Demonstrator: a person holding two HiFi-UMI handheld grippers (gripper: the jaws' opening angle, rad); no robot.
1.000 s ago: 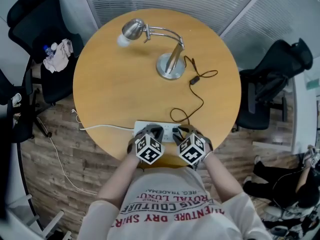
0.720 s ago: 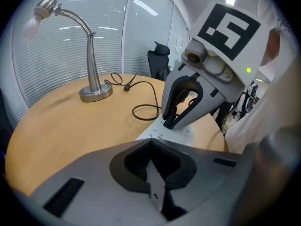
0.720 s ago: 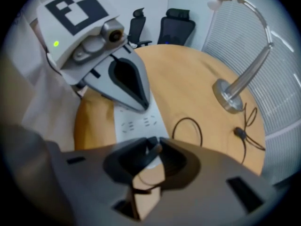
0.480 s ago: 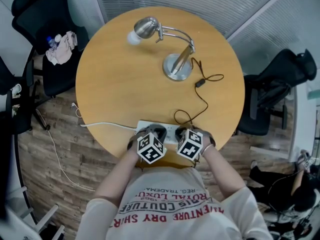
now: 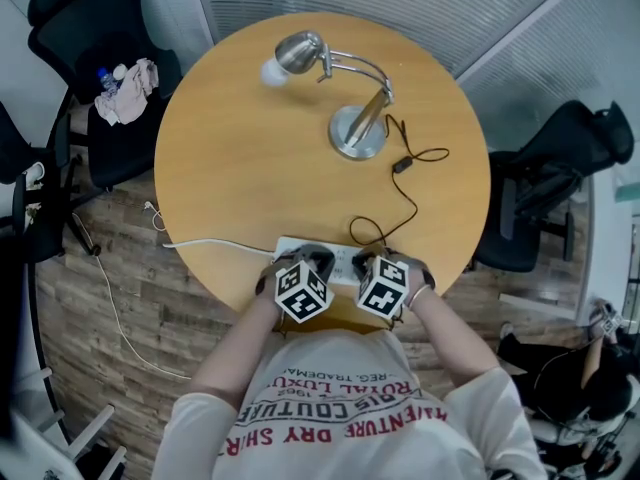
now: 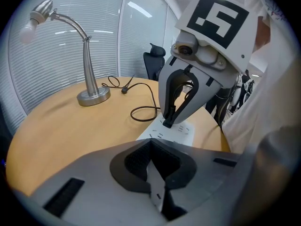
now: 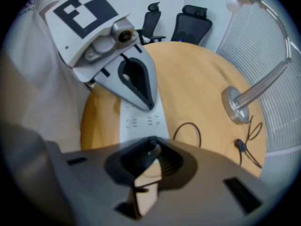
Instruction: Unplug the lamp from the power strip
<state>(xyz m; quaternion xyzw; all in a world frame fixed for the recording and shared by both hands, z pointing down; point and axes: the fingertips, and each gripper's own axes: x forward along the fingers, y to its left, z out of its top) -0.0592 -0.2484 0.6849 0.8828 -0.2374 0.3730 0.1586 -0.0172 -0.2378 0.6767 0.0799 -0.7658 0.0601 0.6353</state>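
A silver gooseneck lamp [image 5: 358, 133] stands at the far side of the round wooden table [image 5: 230, 168]. Its black cord [image 5: 405, 203] loops down to a white power strip [image 5: 340, 261] at the near edge. My right gripper [image 6: 168, 121] is closing, its fingertips on both sides of the small black lamp plug [image 6: 167, 123] seated in the strip. From its own camera the right gripper [image 7: 146, 173] shows a dark shape between its jaws. My left gripper [image 7: 149, 106] is shut, its tip resting on the strip [image 7: 141, 122] beside the plug.
The strip's white cable [image 5: 210, 244] runs left off the table to the floor. An inline switch [image 5: 402, 165] sits on the lamp cord. One black office chair [image 5: 95, 88] holds a cloth and a bottle; another chair [image 5: 545, 183] stands at the right.
The head view has shifted a little, so the table sits slightly further right. Both grippers stay over the power strip at the near edge.
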